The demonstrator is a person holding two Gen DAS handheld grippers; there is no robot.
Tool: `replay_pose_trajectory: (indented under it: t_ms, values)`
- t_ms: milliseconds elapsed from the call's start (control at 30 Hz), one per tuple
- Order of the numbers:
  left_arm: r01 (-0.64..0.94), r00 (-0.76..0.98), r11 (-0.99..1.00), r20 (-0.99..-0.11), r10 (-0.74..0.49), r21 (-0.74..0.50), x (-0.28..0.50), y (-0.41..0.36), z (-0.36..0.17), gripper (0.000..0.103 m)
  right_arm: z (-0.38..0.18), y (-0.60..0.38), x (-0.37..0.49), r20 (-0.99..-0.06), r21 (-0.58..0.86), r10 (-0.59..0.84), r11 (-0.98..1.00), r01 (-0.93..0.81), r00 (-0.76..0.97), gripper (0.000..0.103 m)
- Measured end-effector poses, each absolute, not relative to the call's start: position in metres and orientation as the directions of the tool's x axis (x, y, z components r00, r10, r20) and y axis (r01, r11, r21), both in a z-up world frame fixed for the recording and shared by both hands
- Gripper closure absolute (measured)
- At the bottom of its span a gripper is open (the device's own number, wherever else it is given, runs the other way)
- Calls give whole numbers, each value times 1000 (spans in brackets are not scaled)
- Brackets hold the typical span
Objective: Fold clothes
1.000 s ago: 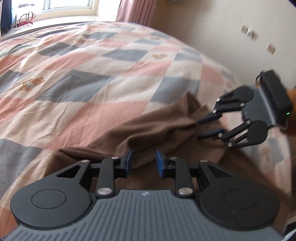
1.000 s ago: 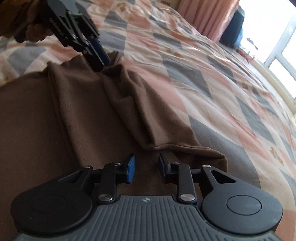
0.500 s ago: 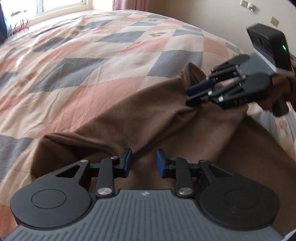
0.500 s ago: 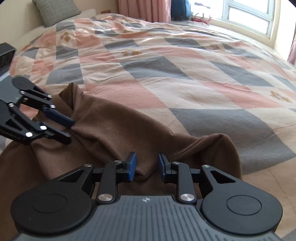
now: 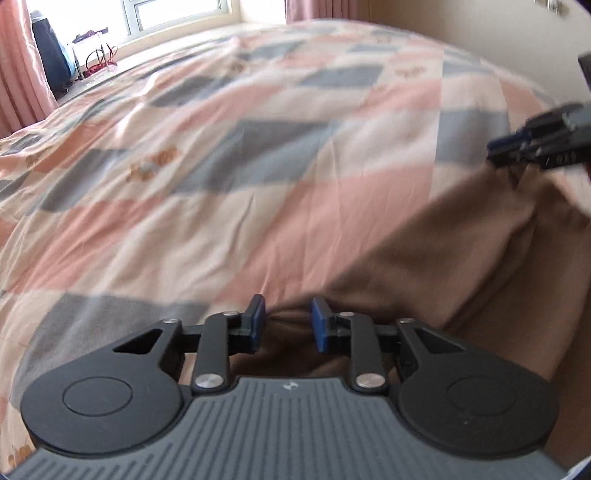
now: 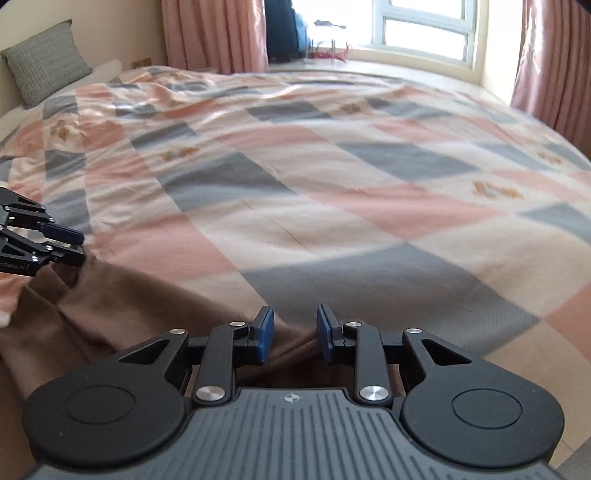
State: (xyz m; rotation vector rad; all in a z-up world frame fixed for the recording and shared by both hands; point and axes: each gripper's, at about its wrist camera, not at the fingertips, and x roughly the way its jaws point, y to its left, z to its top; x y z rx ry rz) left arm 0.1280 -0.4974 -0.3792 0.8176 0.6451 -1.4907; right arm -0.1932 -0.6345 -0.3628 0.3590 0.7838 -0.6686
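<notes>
A brown garment (image 5: 461, 258) lies at the near edge of the checked bedspread (image 5: 221, 166), one edge held up between both grippers. My left gripper (image 5: 288, 317) is shut on a bunched fold of it. At the far right of the left wrist view my right gripper (image 5: 496, 147) pinches another corner, and cloth hangs from its tips. In the right wrist view the brown garment (image 6: 110, 314) runs from my right gripper (image 6: 295, 326), shut on its edge, to my left gripper (image 6: 79, 247) at the left margin.
The pink, grey and cream bedspread (image 6: 332, 184) stretches away toward a bright window (image 6: 424, 33) with pink curtains (image 6: 214, 33). A grey pillow (image 6: 44, 62) leans at the head of the bed, far left. A beige wall (image 5: 461, 22) borders the bed's right side.
Both grippers have swung up and turned toward the window, carrying the garment's edge. The two grippers have moved further apart, so the cloth is drawn out between them.
</notes>
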Motion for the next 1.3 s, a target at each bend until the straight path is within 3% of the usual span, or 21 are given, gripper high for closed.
replay_pose_trajectory:
  t_ms: [133,300,500,667,767,1000,1300]
  values:
    - [1000,15,1,-823,-567,18,148,-471,-394,84,-375,-627,-218,-780,41,-382,759,650,496,77]
    - [999,4,36,-782,-623,-23,143,-467,-355,86,-350,-617,-232,-756,49,-417,732,680,504,76]
    - [985,-152,-161,-717,-681,-56,74,-493,-336,85,-335,-593,-200,-686,156,-339,796,585,644,76]
    - [979,-152,-201,-787,-598,-36,47,-481,-376,85,-368,-576,-190,-773,127,-268,822,555,575,76]
    - [988,-97,-151,-802,-590,-8,47,-461,-365,86,-358,-568,-203,-783,120,-289,798,591,550,76]
    - [995,-99,-48,-796,-597,-88,36,-382,-321,86,-312,-505,-265,-741,191,-321,741,644,590,76]
    - [990,-49,97,-891,-451,-104,-20,-272,-354,88,-342,-413,-324,-863,159,-198,767,621,465,76]
